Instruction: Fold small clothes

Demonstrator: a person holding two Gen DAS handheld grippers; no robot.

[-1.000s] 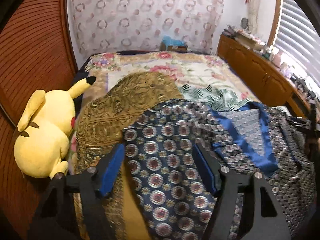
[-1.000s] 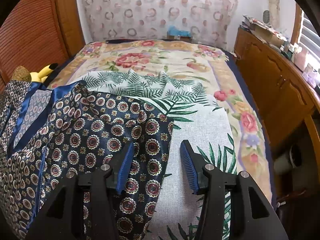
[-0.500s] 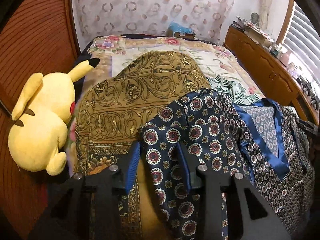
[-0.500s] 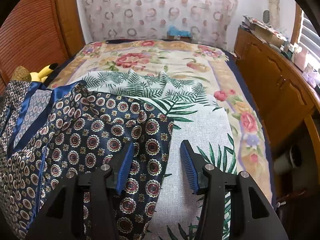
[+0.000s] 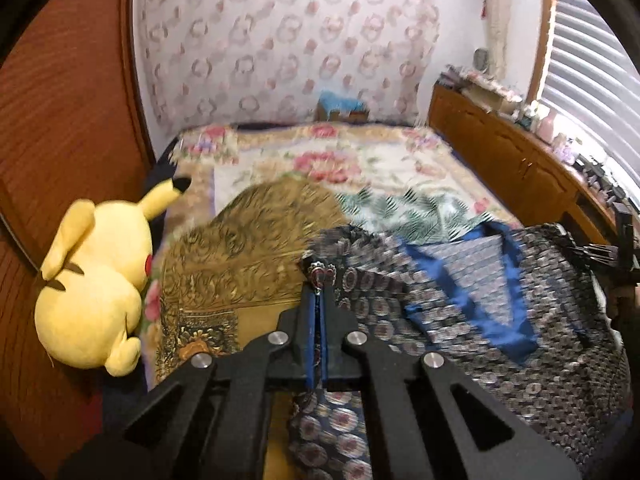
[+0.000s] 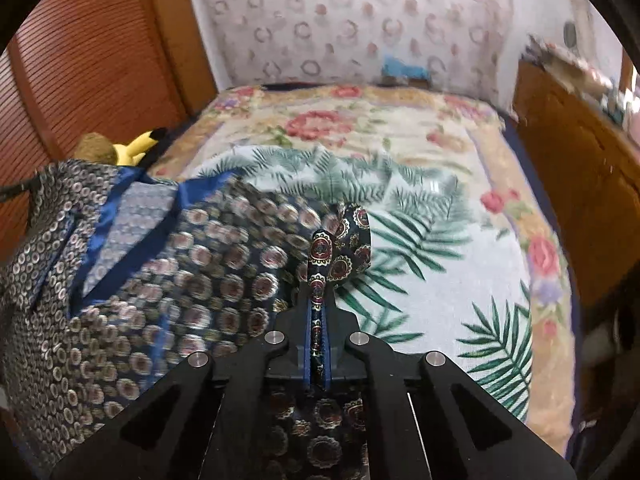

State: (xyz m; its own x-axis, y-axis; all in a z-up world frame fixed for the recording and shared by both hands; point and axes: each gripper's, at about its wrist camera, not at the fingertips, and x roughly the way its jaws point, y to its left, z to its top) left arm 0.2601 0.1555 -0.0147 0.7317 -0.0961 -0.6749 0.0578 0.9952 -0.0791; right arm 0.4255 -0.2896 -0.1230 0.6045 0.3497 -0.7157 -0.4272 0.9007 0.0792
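A dark navy patterned garment (image 5: pixel 500 292) with round medallions and a bright blue lining lies on the bed, spread between both grippers. My left gripper (image 5: pixel 318 300) is shut on the garment's left edge, a fold of cloth pinched between the blue pads. In the right wrist view the same garment (image 6: pixel 168 280) fills the left half. My right gripper (image 6: pixel 318 304) is shut on its right edge, and a flap of the cloth sticks up above the fingertips. Both pinched edges are lifted a little off the bed.
A gold patterned cloth (image 5: pixel 240 256) and a palm-leaf cloth (image 6: pixel 420 248) lie under the garment on the floral bedspread (image 6: pixel 360 120). A yellow plush toy (image 5: pixel 92 280) rests at the bed's left edge by the wooden wall. A wooden cabinet (image 5: pixel 520 168) runs along the right.
Both grippers went from open, straddling the garment's edges, to shut on the cloth. The left closed gradually, the right in the last half second. Both edges have risen slightly.
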